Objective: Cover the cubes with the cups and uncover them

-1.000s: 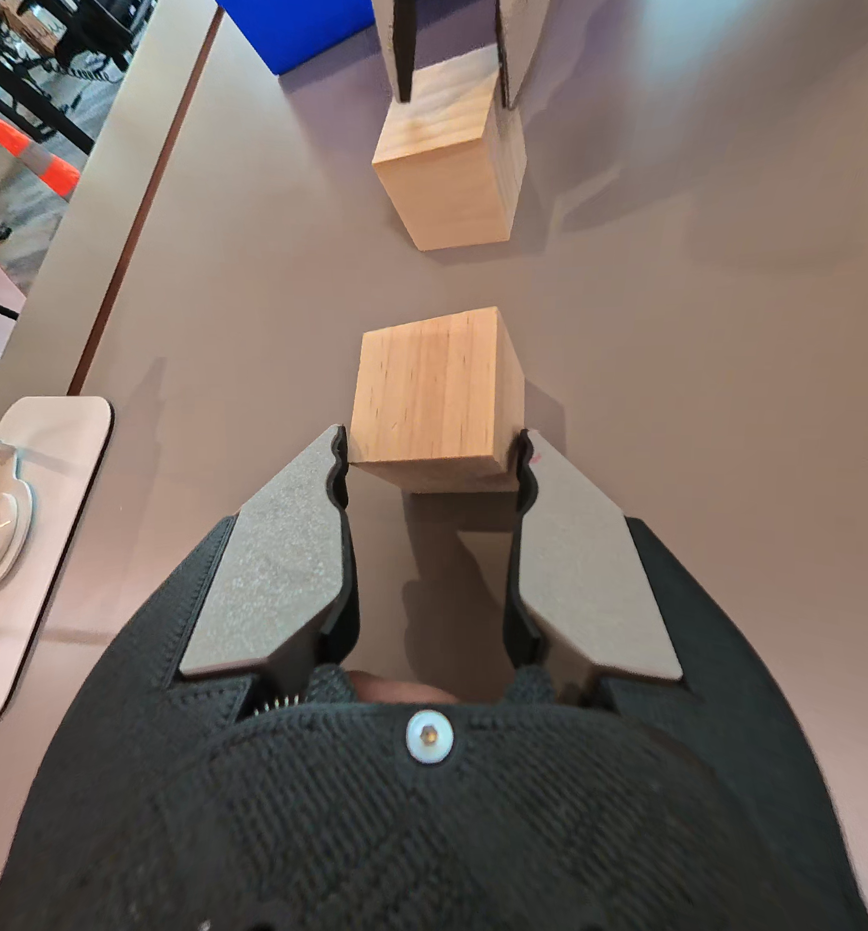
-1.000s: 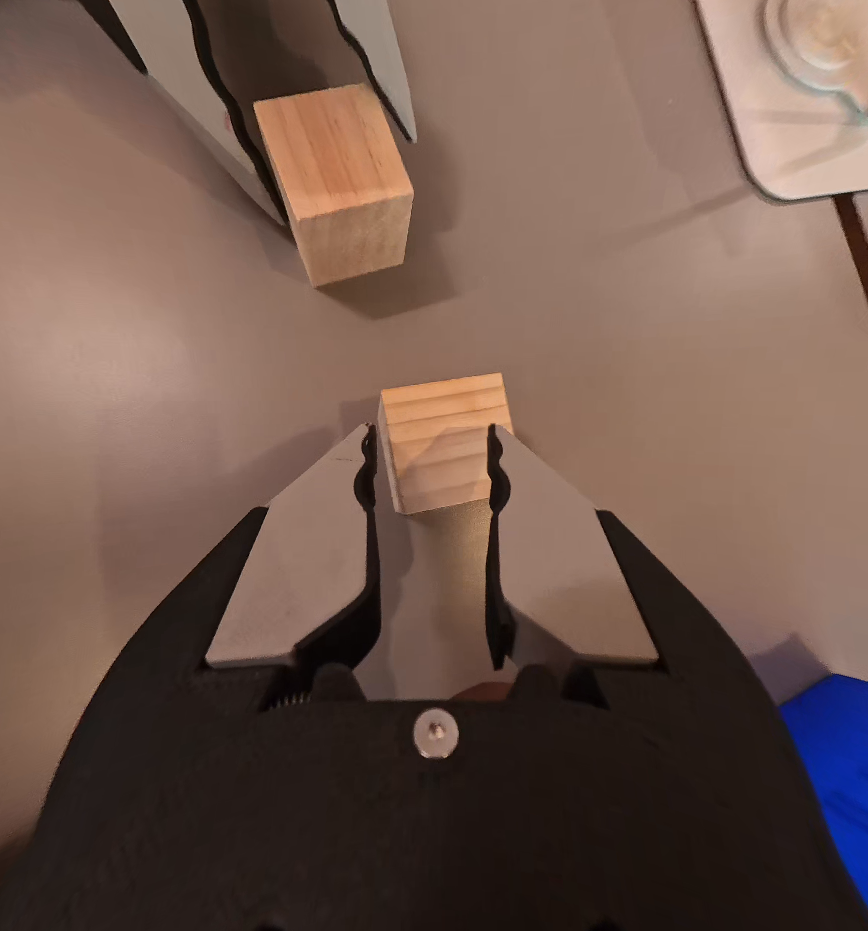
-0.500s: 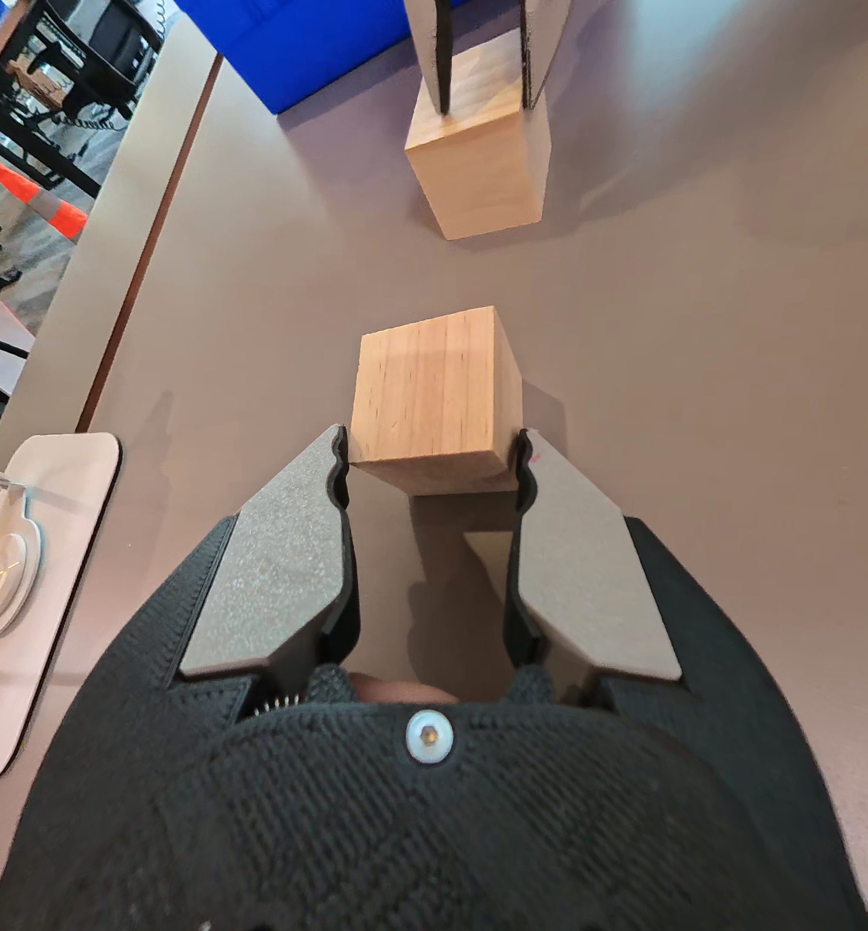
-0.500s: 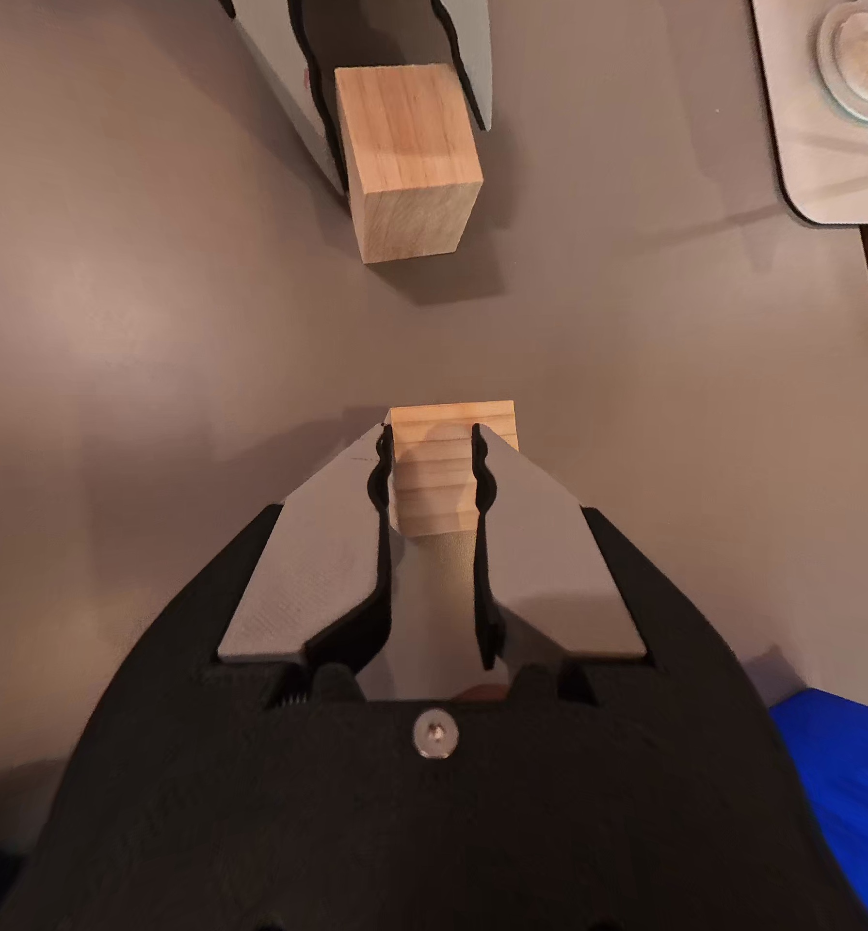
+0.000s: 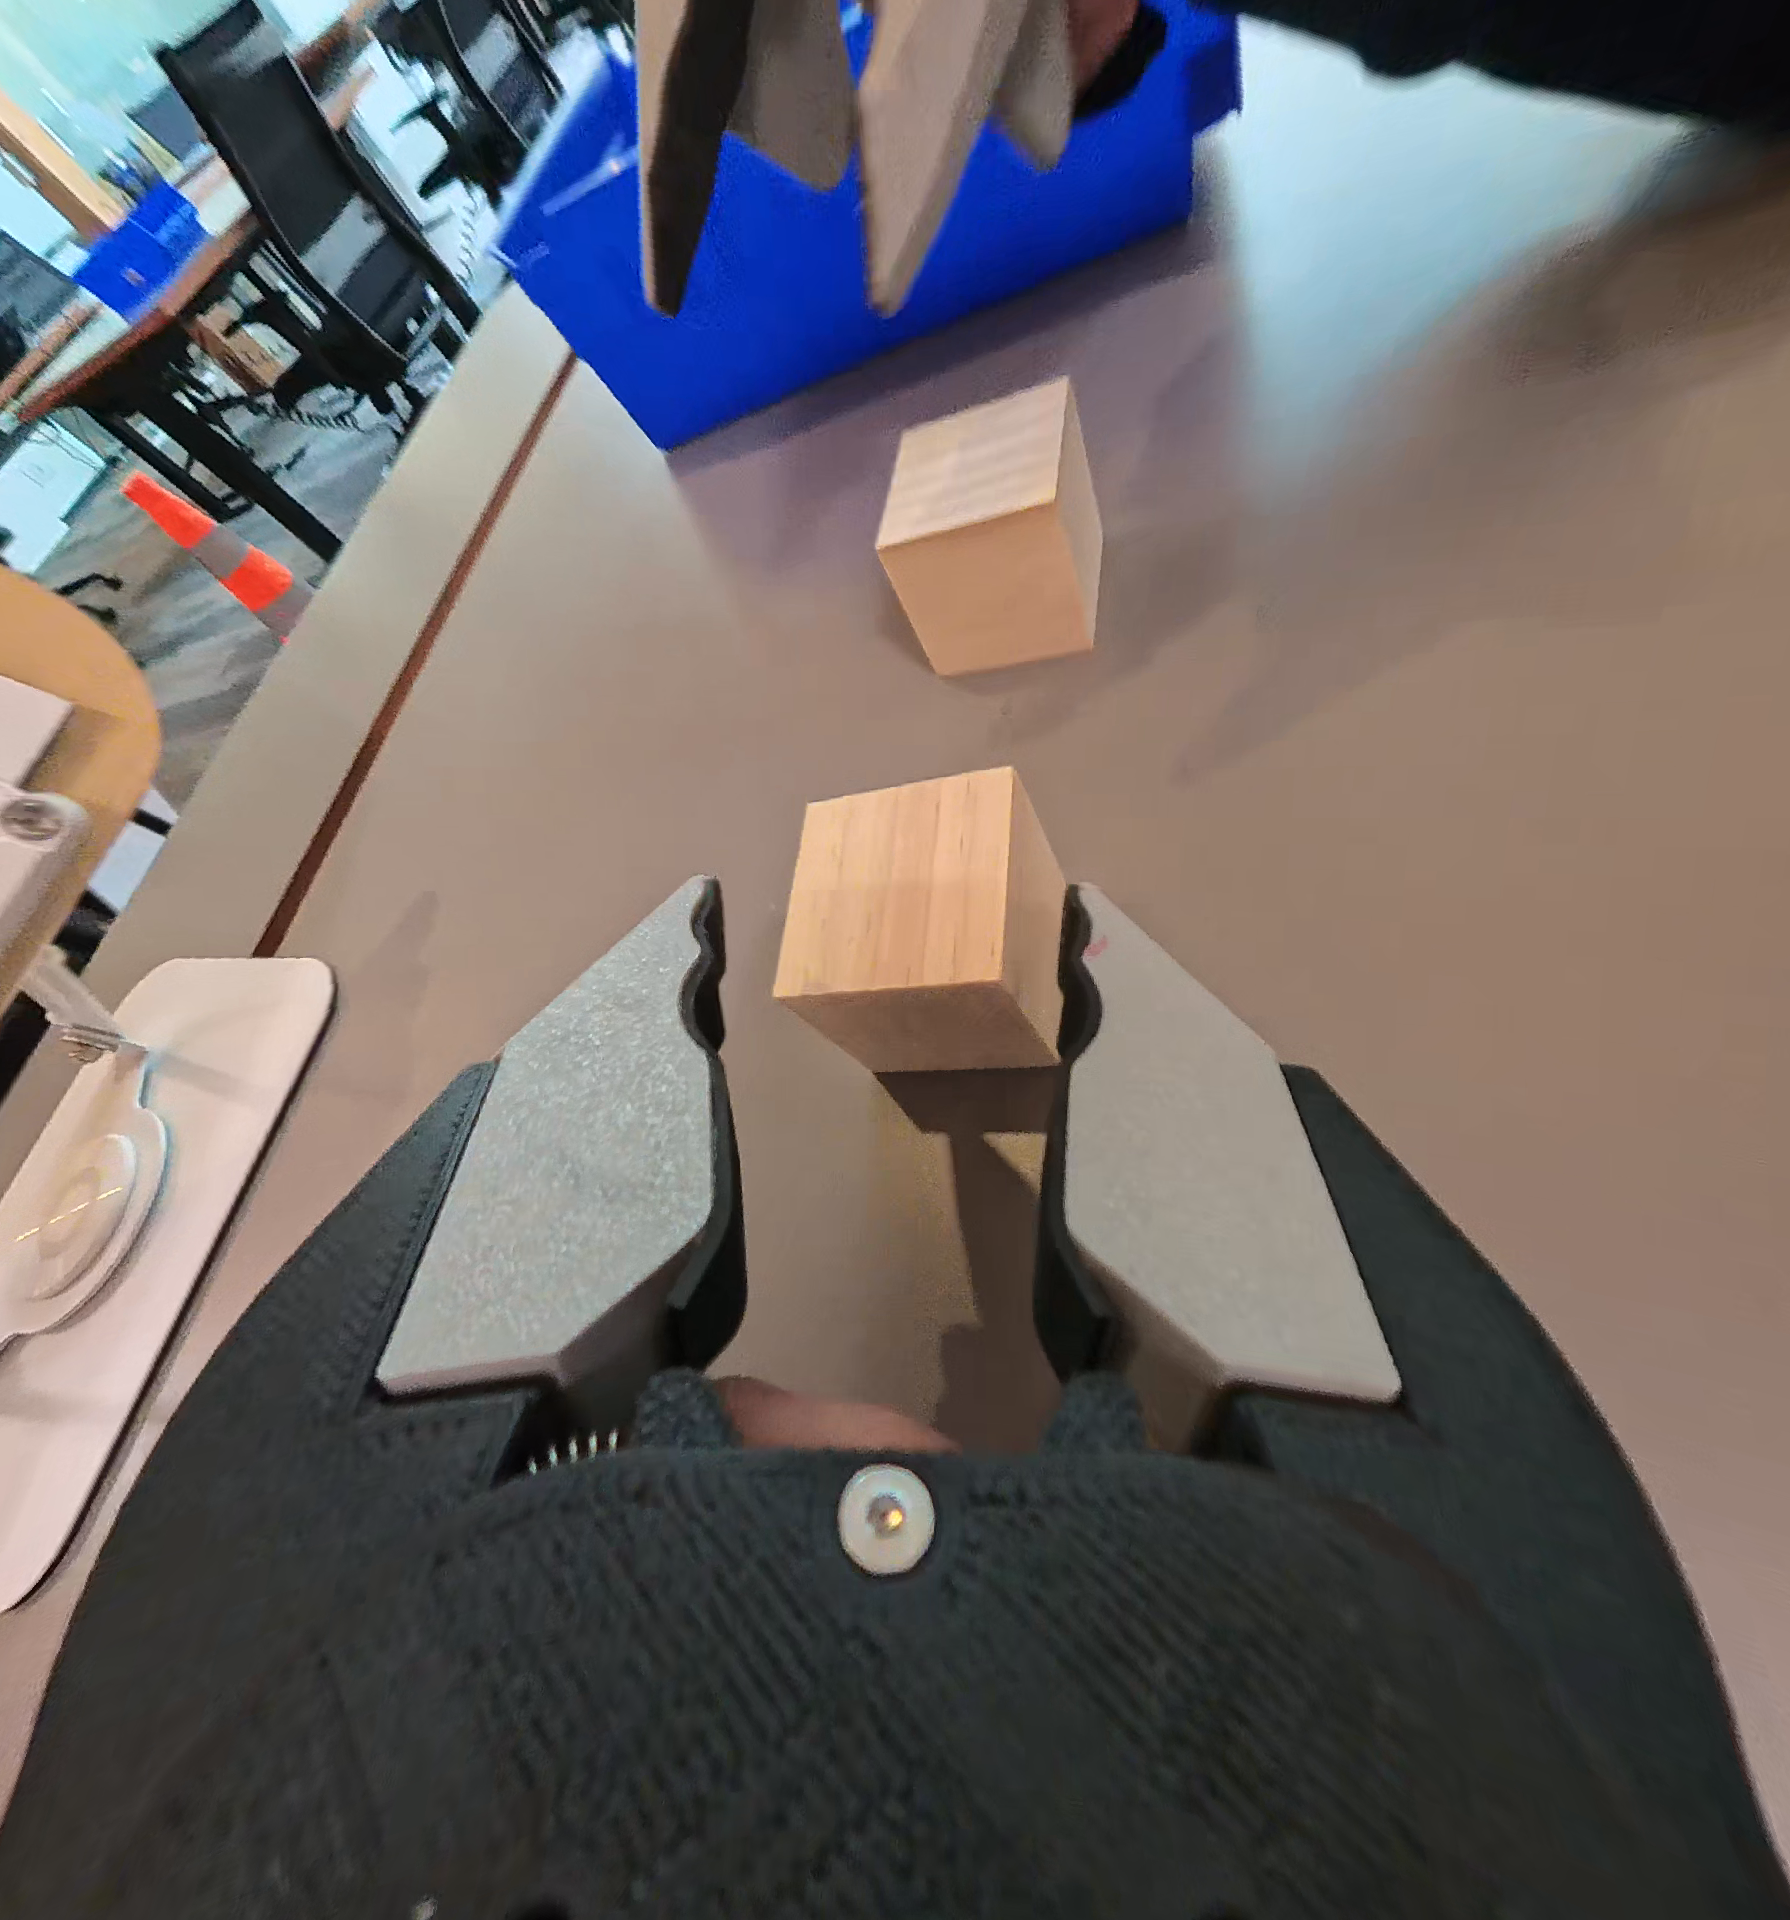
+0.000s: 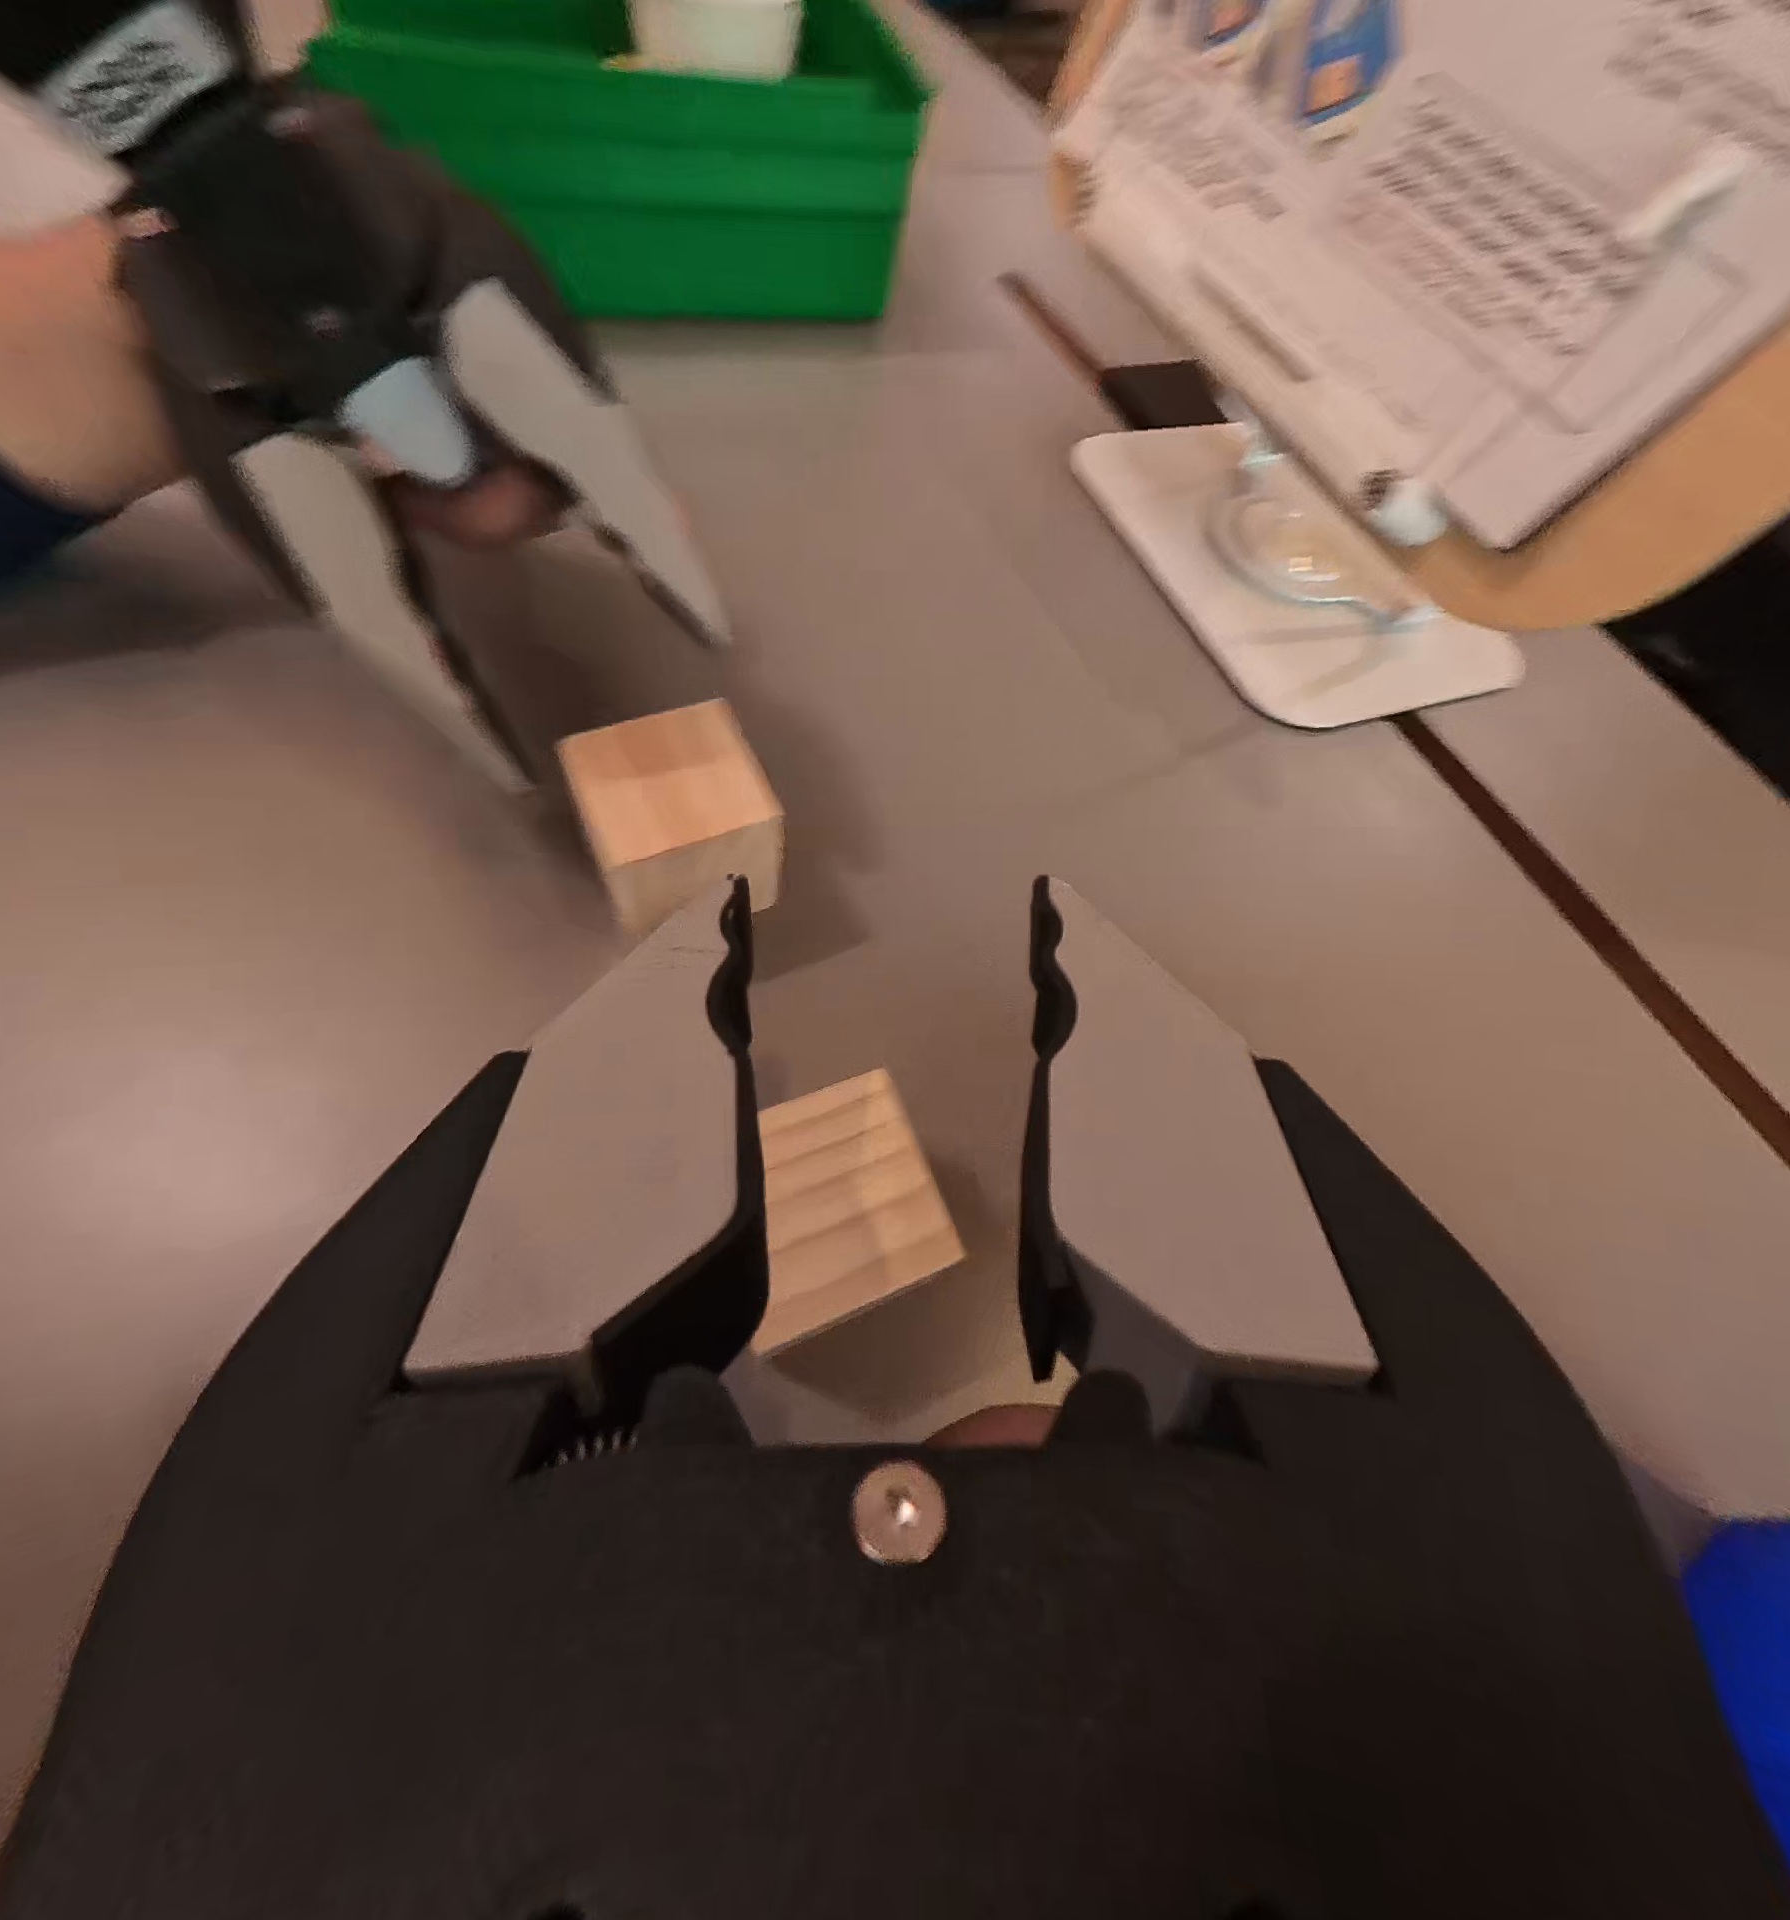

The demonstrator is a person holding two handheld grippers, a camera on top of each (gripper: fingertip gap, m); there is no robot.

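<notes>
My left claw (image 5: 891, 966) is spread around the nearer pale square wooden cube (image 5: 917, 925) on the grey counter (image 5: 1390, 831), so lifting could knock it askew. My right claw (image 6: 891, 914) hangs spread and bare above the second cube (image 6: 849, 1195). Two cubes; no cups in view

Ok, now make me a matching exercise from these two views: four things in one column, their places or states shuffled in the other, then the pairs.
Things:
1. blue bin
2. green bin
3. orange cone
4. nearer cube in the left wrist view

Places or states:
A. stands between the open fingers of the left tool
B. on the floor, off the table
C. holds something white
D. on the table, behind the farther cube

Pairs: 1-D, 2-C, 3-B, 4-A
</notes>
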